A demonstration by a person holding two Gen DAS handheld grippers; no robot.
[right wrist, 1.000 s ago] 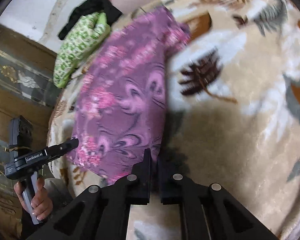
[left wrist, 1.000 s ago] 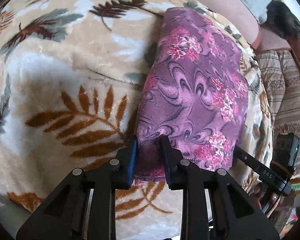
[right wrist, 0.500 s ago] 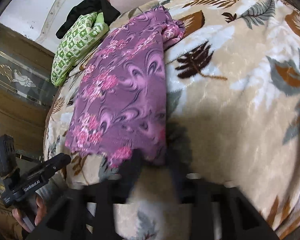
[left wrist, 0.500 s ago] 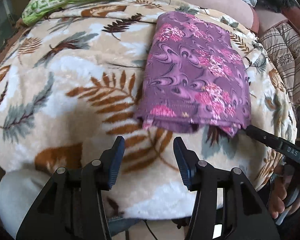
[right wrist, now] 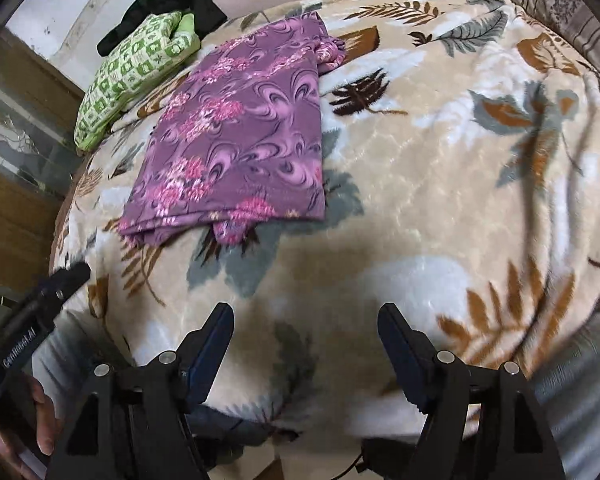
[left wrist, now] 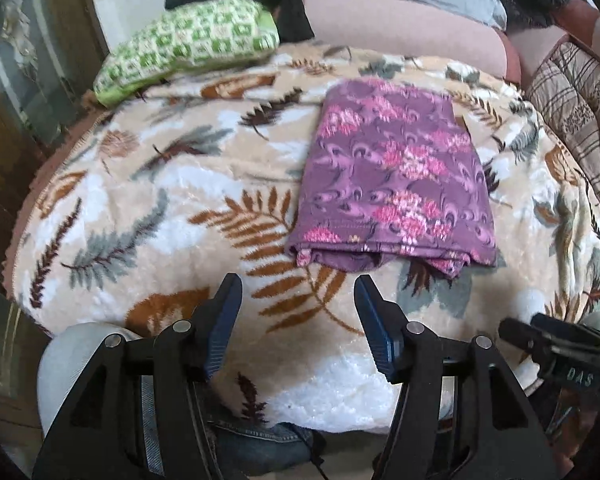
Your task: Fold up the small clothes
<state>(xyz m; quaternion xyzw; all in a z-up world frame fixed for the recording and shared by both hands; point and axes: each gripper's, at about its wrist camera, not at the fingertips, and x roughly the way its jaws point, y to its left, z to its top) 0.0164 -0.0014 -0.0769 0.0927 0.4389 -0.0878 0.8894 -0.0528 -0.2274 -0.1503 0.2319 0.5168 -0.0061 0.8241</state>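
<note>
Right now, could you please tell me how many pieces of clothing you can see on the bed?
3: the folded purple floral garment mid-blanket, the green patterned one at the far-left edge, and a black one behind it. Others may be hidden.

Soft daylight, fisheye warp, edge blur

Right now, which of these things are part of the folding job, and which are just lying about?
Part of the job:
folded purple floral garment
left gripper, jaws open
right gripper, jaws open

Just lying about:
green checked cloth bundle
black garment
beige leaf-print blanket
striped brown cushion
</note>
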